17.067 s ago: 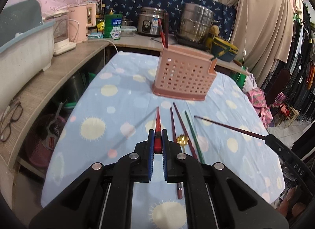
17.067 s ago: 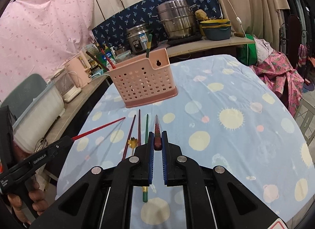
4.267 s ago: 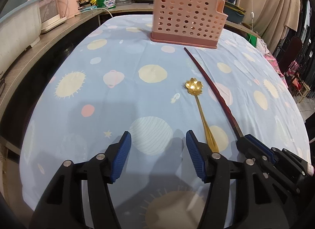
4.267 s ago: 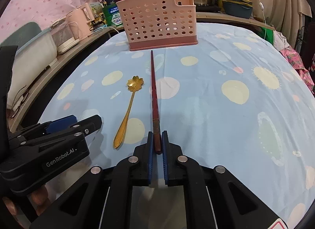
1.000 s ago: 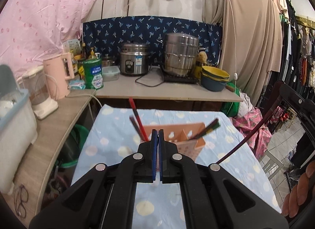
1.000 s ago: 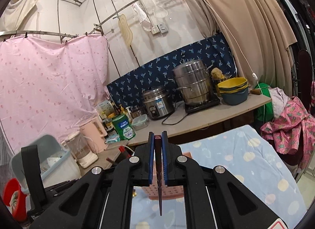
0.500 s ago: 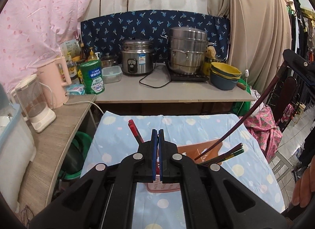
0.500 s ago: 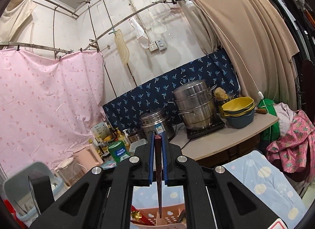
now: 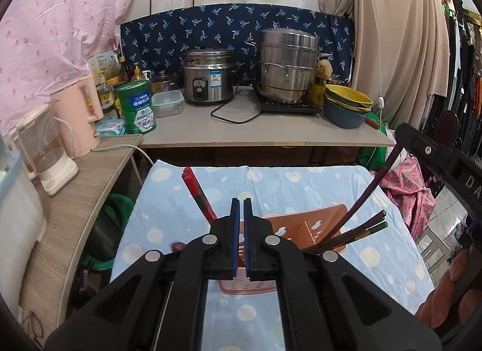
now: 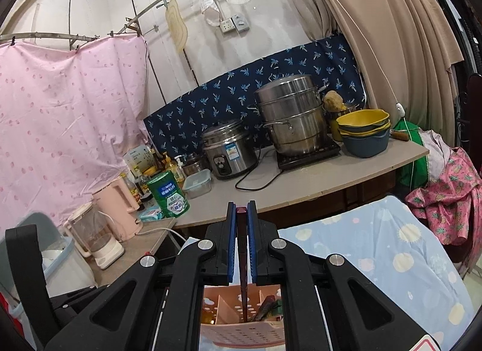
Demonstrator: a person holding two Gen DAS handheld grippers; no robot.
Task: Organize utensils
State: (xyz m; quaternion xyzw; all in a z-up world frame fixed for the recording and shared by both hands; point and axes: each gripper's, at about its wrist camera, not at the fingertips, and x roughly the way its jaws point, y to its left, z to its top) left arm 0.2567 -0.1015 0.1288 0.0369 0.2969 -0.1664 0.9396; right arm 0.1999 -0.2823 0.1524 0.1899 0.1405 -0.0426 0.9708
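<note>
Two grippers sit above the pink perforated utensil caddy [image 9: 301, 224], which stands on the blue spotted tablecloth [image 9: 168, 209] at the near end of the table.

Right gripper [image 10: 242, 224]: you hold its blue pads pinched on the top end of a dark maroon chopstick [image 10: 242, 275]. The stick hangs down between the fingers, its lower part inside the caddy's right-hand section, as the left wrist view shows it. Gripping at the very top keeps the fingers clear of the caddy rim and lets the stick's own length reach down past the dividers. In the left view the same stick [image 9: 364, 197] slants from your right gripper body down into the caddy beside the other dark and green chopsticks [image 9: 355, 233], so like goes with like.

Left gripper [image 9: 240, 209]: the pads are pressed together with only a thin slit between, and nothing is visible in them. You hold it directly over the caddy's left side. Whether something thin hangs below the pads is hidden by the gripper body; cannot tell.

Red chopsticks [image 9: 197, 191] lean out of the left compartment, kept apart from the dark set.

Judgement: the step in hand is seating the maroon stick. Whether its tip touches the caddy floor is not visible. If you release while it slants, it will likely settle against the rim like its neighbours.
</note>
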